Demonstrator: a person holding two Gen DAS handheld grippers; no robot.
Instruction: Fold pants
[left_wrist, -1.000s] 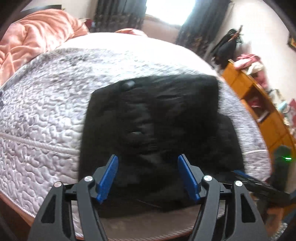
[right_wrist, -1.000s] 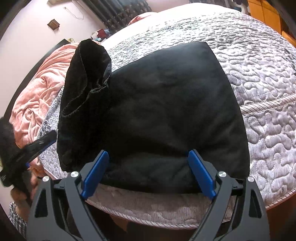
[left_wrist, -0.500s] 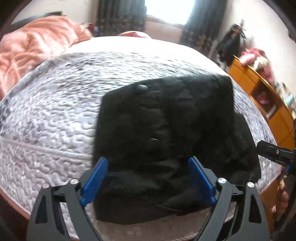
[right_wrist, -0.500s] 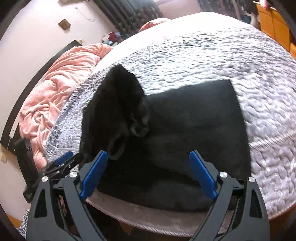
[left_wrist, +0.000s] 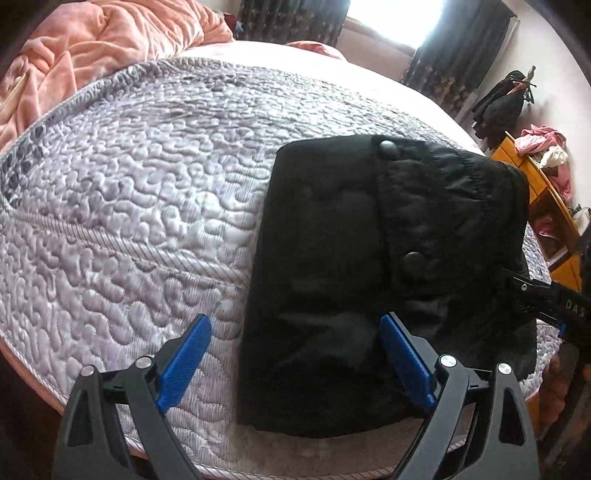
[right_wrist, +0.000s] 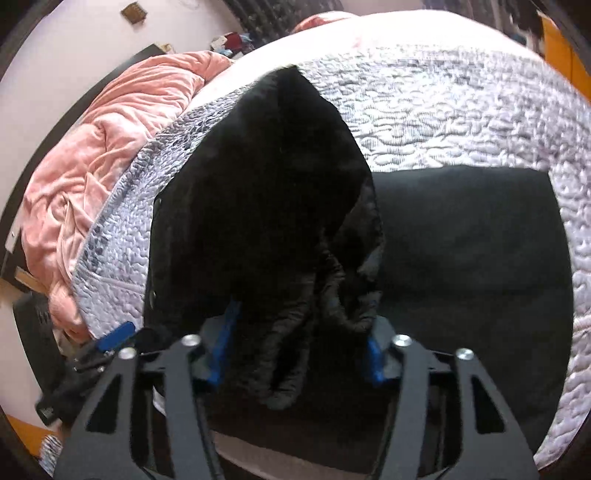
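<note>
The black pants (left_wrist: 369, 266) lie folded in a thick rectangle near the front edge of the quilted bed (left_wrist: 129, 206). My left gripper (left_wrist: 295, 365) is open and empty, its left finger over the quilt and its right finger over the pants. In the right wrist view my right gripper (right_wrist: 299, 350) is closed partway on a bunched edge of the pants (right_wrist: 280, 229), which rises in a peak in front of the camera. The rest of the pants (right_wrist: 472, 251) lies flat to the right. The right gripper also shows at the right edge of the left wrist view (left_wrist: 554, 299).
A pink blanket (left_wrist: 92, 44) is heaped at the head of the bed. An orange wooden cabinet (left_wrist: 546, 206) with clothes on it stands to the right. Dark curtains and a bright window are at the back. The bed's front edge runs just under the grippers.
My right gripper has narrowed from wide open onto the raised edge of the pants, which now stands close to its camera. My left gripper has shifted left, so the pants sit to its right.
</note>
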